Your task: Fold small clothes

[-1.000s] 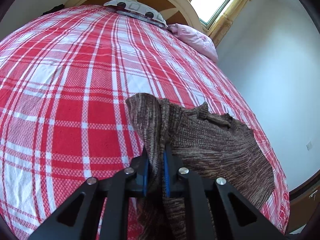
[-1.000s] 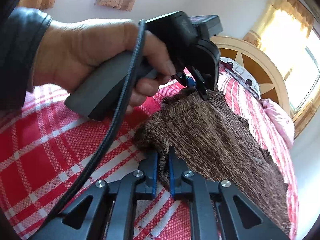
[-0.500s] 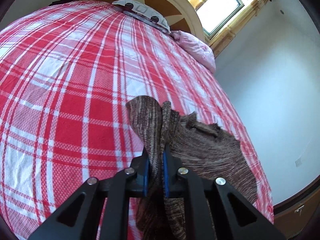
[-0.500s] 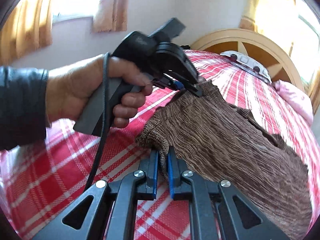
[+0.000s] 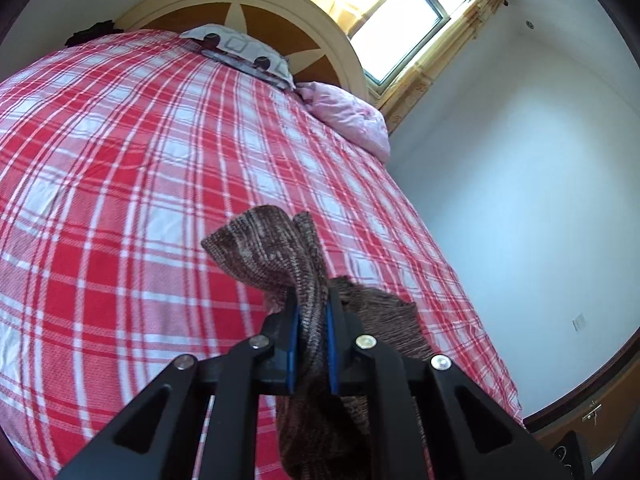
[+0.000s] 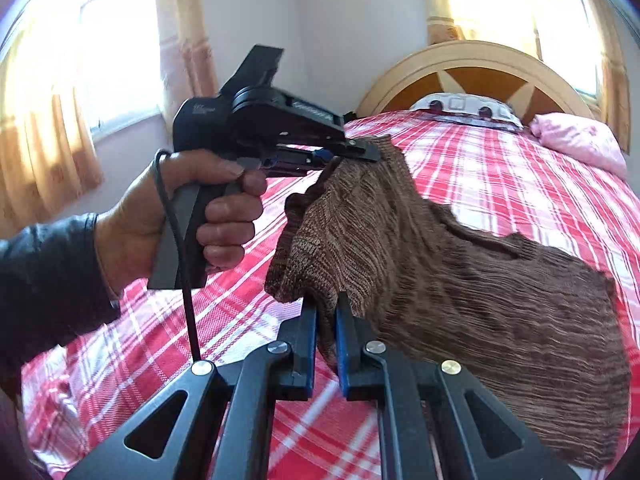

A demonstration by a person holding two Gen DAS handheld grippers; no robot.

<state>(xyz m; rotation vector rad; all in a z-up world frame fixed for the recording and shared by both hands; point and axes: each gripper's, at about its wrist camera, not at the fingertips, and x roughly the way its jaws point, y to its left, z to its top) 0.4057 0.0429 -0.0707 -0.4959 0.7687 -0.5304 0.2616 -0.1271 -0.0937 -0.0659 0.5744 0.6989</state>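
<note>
A brown knitted sweater (image 6: 460,280) hangs lifted above the red plaid bed (image 6: 540,184); its far end still lies on the cover. My right gripper (image 6: 326,312) is shut on one near corner of the knit. In the right wrist view the left gripper (image 6: 360,152), held by a hand (image 6: 160,216) in a dark sleeve, pinches the other corner higher up. From the left wrist view, my left gripper (image 5: 312,312) is shut on a bunched fold of the sweater (image 5: 272,248), which droops below the fingers.
The plaid bed (image 5: 120,184) stretches away to a round wooden headboard (image 5: 248,16). A patterned pillow (image 5: 240,48) and a pink pillow (image 5: 348,116) lie at its head. A white wall stands close to the bed's right side; curtained windows glow behind.
Both grippers have risen with the sweater, lifting more of it off the bed. The right gripper rolled and swung sideways; the left hand now stands higher and more level in its view.
</note>
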